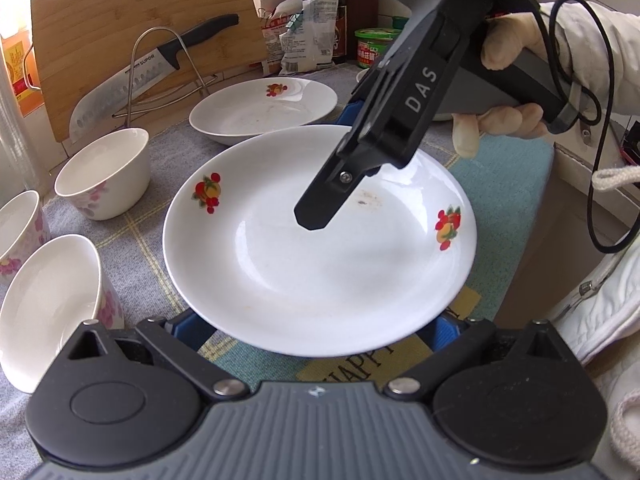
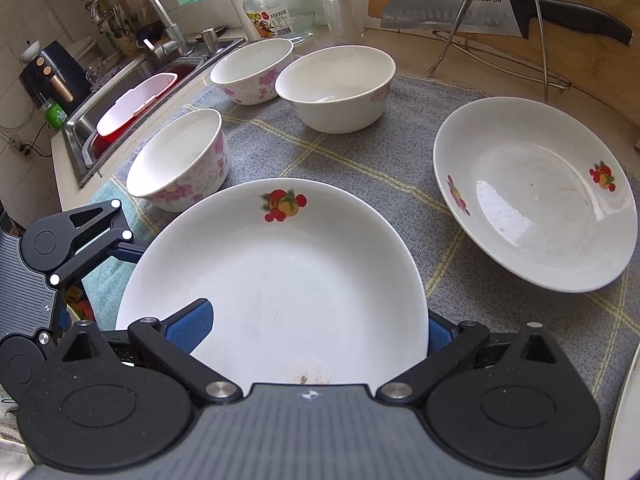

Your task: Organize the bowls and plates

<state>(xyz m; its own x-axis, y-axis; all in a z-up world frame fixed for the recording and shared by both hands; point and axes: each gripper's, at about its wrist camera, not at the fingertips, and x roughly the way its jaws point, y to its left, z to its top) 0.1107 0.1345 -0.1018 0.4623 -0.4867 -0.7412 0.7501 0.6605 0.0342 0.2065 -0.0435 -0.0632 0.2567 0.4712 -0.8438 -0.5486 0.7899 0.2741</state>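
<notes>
A white plate with red fruit prints (image 1: 320,248) is held above the grey cloth. It also shows in the right wrist view (image 2: 280,280). My right gripper (image 2: 316,332) is shut on its rim, one blue pad on top and one below. In the left wrist view the right gripper (image 1: 316,216) reaches over the plate from the far side. My left gripper (image 1: 316,336) sits at the plate's near edge, its blue pads under the rim; its grip is hidden. A second plate (image 2: 536,192) lies on the cloth to the right. Three flowered bowls (image 2: 180,160) (image 2: 252,70) (image 2: 336,88) stand beyond.
A knife (image 2: 500,12) rests on a wire rack against a wooden board (image 2: 592,52). A sink (image 2: 132,92) with a tap lies at the left. A glass jar (image 2: 280,8) stands behind the bowls. Bottles and packets (image 1: 304,36) stand at the back.
</notes>
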